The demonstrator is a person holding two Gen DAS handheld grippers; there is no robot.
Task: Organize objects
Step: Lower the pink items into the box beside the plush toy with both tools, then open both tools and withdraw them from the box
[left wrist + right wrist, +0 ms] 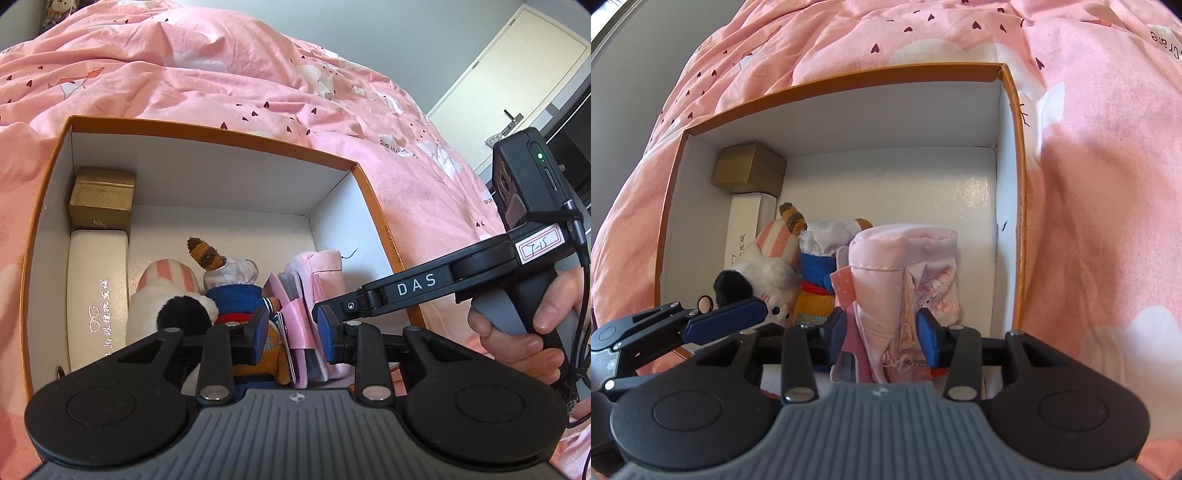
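Your orange-rimmed box [1019, 155] sits on the pink bedspread [1089, 184], and its far right quarter is bare white floor — that is the only open room inside. The left wall is lined by a gold carton [101, 199] in the far corner and, touching its near side, a long white case [98, 291] whose long axis runs along that wall.

In the middle, a striped plush [162, 291] and an orange plush in blue [236, 295] lie packed together, heads pointing toward the far wall. Just right of them stands the pink fabric pouch [905, 269], upright, its rolled top uppermost and its long axis vertical.

Your right hand-held gripper [882, 332] straddles the pouch's lower part with its blue pads [929, 339] close on either side; they seem not to press it, though the near edge is hard to read. Your left hand-held gripper [293, 332] is part open over the plush and the pouch's left edge, gripping nothing. The two tools sit close — the right one's finger nearly crosses the left's.
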